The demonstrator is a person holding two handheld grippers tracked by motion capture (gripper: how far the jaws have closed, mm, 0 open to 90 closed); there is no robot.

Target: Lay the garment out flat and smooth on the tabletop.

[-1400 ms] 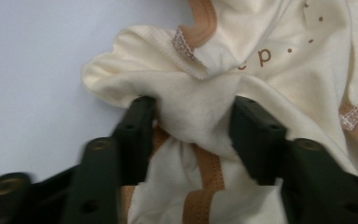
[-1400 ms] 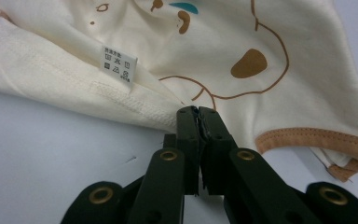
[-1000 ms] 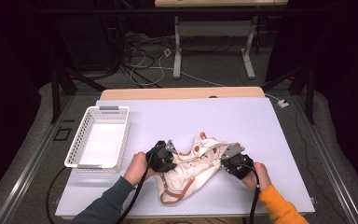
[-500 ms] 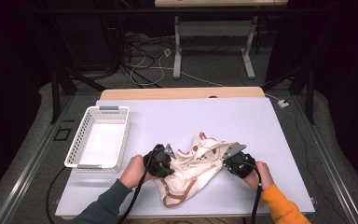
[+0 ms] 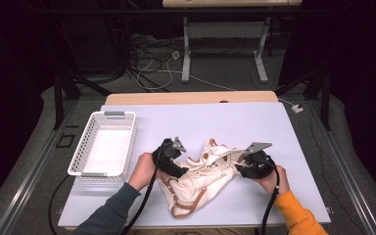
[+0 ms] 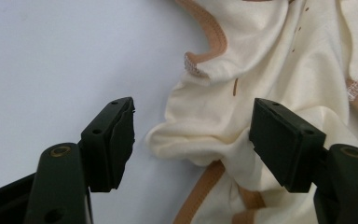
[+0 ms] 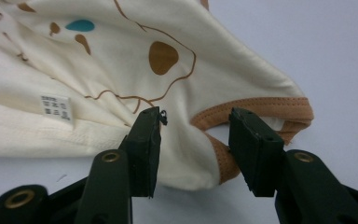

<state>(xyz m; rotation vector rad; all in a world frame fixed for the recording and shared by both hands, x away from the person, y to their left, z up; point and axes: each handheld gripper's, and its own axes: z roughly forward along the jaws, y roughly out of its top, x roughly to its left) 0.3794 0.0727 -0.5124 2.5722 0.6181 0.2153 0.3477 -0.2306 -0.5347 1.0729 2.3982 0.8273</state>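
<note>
Two hand-held grippers, left hand-held gripper [image 5: 180,172] and right hand-held gripper [image 5: 239,169], have just been opening, jaws spread around one cream garment [image 5: 200,178]; one white basket [image 5: 83,155] sits on the bench [image 5: 274,127].

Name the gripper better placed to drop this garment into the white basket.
Left gripper: it sits nearer the white basket, and a fold of the cream garment lies between its open fingers, which have just been opening.

A cream garment [image 5: 203,178] trimmed in tan, printed with brown spots, brown outlines and one teal drop, lies between two black tools, left [image 6: 193,140] and right [image 7: 193,135], on a pale lilac surface [image 5: 254,122]; white basket [image 5: 84,147] beside.
</note>
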